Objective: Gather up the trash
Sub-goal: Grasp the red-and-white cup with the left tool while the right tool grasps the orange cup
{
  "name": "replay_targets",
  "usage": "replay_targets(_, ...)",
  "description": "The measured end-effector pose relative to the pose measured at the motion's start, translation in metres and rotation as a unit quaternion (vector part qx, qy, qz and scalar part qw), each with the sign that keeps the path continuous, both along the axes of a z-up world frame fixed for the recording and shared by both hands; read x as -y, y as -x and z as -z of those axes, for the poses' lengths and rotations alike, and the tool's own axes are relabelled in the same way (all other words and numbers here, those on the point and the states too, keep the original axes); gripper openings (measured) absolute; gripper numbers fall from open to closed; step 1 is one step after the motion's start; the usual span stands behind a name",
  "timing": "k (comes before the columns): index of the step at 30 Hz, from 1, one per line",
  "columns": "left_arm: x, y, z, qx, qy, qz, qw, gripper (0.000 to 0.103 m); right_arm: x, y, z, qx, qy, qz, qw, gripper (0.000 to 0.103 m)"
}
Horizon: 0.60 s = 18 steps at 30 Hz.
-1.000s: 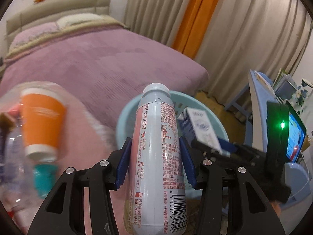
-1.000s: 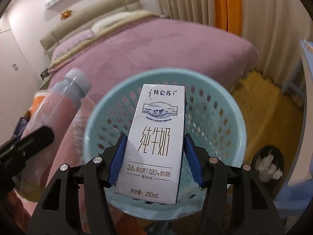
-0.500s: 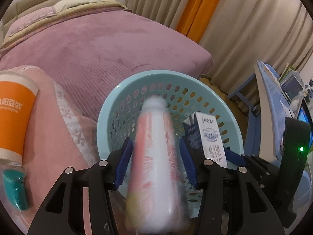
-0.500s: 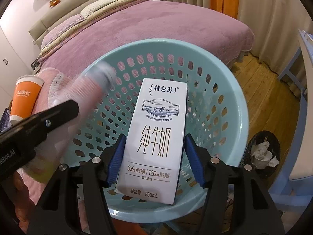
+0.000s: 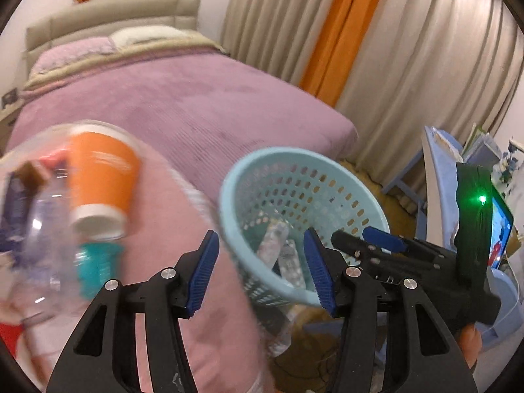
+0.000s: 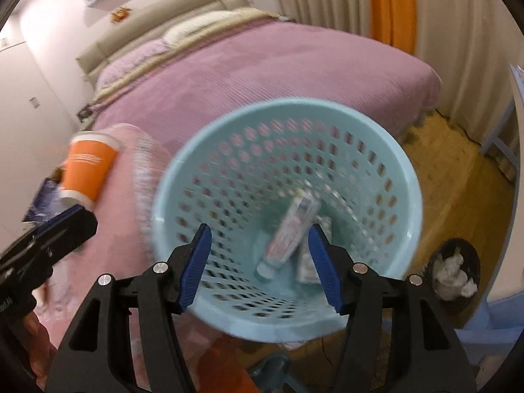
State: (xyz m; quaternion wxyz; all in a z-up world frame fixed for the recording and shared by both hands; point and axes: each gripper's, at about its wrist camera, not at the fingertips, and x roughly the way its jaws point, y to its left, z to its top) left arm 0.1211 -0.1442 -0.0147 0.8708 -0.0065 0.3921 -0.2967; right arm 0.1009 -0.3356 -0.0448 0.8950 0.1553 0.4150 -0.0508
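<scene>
My left gripper (image 5: 262,268) has just been opening and holds nothing. My right gripper (image 6: 262,263) gapes empty over the basket (image 6: 386,150); bottle (image 6: 288,232) and carton (image 6: 308,262) lie inside.

Pale blue perforated basket (image 6: 402,170), orange cup (image 6: 86,167), mauve bedspread (image 6: 262,75)

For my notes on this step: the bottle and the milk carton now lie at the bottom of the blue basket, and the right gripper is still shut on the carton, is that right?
Not quite. The right gripper is open and empty, as the right wrist view shows. The bottle and the milk carton do lie at the bottom of the blue basket.
</scene>
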Motion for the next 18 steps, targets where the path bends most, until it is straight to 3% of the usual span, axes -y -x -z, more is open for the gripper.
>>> replay_targets(5, -0.061, 0.022, -0.025, 0.035, 0.013, -0.058, 0.9976, 0.058, -0.044, 0.003, -0.028, 0.059, 0.01, -0.048, 0.997, 0.058)
replay_targets(11, -0.145, 0.04, -0.042, 0.061, 0.007, -0.149, 0.9868, 0.062, -0.109, -0.002, -0.051, 0.109, 0.018, -0.117, 0.987, 0.058)
replay_targets(15, -0.196, 0.045, -0.035, 0.054, -0.03, -0.213, 0.975, 0.064, -0.16, -0.014, -0.061, 0.121, 0.04, -0.158, 0.979, 0.058)
replay_targets(18, -0.229, 0.047, -0.02, 0.025, -0.042, -0.246, 0.9679, 0.064, -0.181, -0.028, -0.063, 0.124, 0.05, -0.162, 0.978, 0.058)
